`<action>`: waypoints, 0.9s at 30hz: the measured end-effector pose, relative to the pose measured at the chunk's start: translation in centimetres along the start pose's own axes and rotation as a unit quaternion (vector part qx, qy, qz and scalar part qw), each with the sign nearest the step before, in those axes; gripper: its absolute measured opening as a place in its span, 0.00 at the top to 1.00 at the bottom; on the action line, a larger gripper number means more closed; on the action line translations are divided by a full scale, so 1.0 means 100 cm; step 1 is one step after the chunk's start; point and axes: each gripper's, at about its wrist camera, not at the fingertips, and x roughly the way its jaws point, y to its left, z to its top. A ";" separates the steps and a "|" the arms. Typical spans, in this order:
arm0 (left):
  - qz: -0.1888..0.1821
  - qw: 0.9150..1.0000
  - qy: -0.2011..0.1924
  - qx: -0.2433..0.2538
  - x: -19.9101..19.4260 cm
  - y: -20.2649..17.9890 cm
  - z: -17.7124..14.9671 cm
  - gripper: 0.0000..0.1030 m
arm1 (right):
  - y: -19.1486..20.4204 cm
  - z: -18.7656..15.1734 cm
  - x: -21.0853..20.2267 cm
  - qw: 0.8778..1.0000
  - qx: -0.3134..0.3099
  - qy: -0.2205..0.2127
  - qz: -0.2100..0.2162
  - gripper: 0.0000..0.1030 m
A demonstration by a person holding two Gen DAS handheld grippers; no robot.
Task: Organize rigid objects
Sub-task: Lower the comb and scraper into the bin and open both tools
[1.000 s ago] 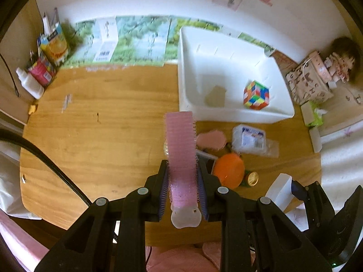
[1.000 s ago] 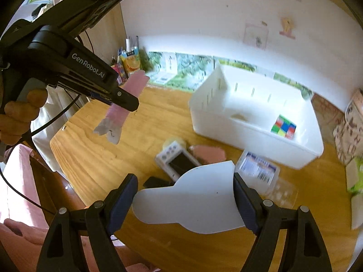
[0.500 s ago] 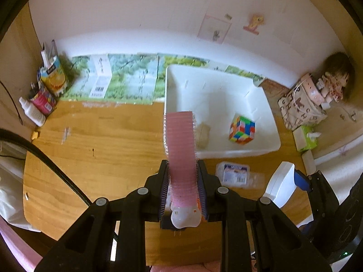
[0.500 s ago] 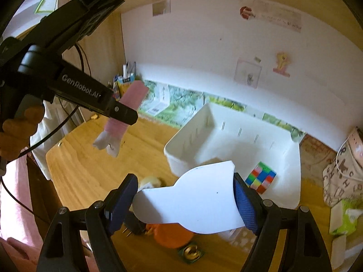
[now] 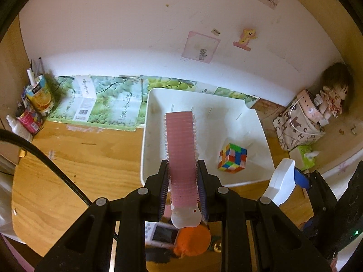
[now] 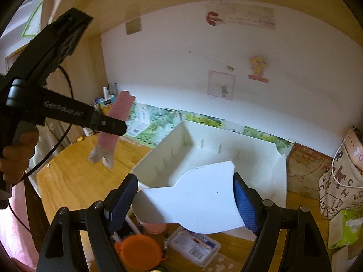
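My left gripper (image 5: 182,176) is shut on a pink bristly hair roller clip (image 5: 180,149), which juts out over the near rim of the white bin (image 5: 145,140). From the right wrist view the same pink clip (image 6: 113,131) hangs in the left gripper (image 6: 109,125) above the wooden table, left of the bin (image 6: 158,158). My right gripper (image 6: 181,206) is shut on a flat white bottle-shaped piece (image 6: 195,204), held just before the bin's near wall. A coloured puzzle cube (image 5: 232,157) lies inside the bin.
Below the grippers on the table lie an orange round lid (image 6: 138,252), a clear plastic box with a label (image 6: 195,246) and a small white device (image 5: 161,235). Cartons and bottles (image 5: 36,104) crowd the back left corner. A patterned bag (image 5: 299,127) and doll stand at right.
Both grippers have risen and moved forward toward the bin with their objects still held. The bin now sits closer and lower in both views, and the table clutter has slipped beneath the fingers.
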 end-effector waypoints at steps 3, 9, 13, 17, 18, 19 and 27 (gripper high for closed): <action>0.002 1.000 -0.009 0.000 0.012 -0.004 0.002 0.75 | -0.016 -0.001 0.006 1.000 0.010 -0.005 -0.004 0.20; 0.029 0.999 -0.030 0.019 0.031 -0.013 0.003 0.75 | -0.041 0.000 0.019 0.999 0.025 -0.023 -0.005 0.20; 0.029 0.998 -0.041 0.032 0.041 -0.020 0.004 0.75 | -0.053 -0.002 0.029 0.999 0.029 -0.034 -0.002 0.20; 0.032 0.997 -0.056 0.041 0.049 -0.027 0.005 0.75 | -0.064 -0.005 0.038 0.998 0.044 -0.046 0.001 0.20; 0.033 0.997 -0.059 0.041 0.051 -0.028 0.005 0.75 | -0.068 -0.006 0.040 0.997 0.050 -0.052 0.000 0.20; 0.034 0.997 -0.061 0.042 0.053 -0.029 0.006 0.75 | -0.070 -0.007 0.043 0.997 0.056 -0.055 -0.001 0.20; 0.043 0.994 -0.087 0.054 0.057 -0.035 0.007 0.74 | -0.087 -0.011 0.059 0.995 0.095 -0.041 -0.010 0.20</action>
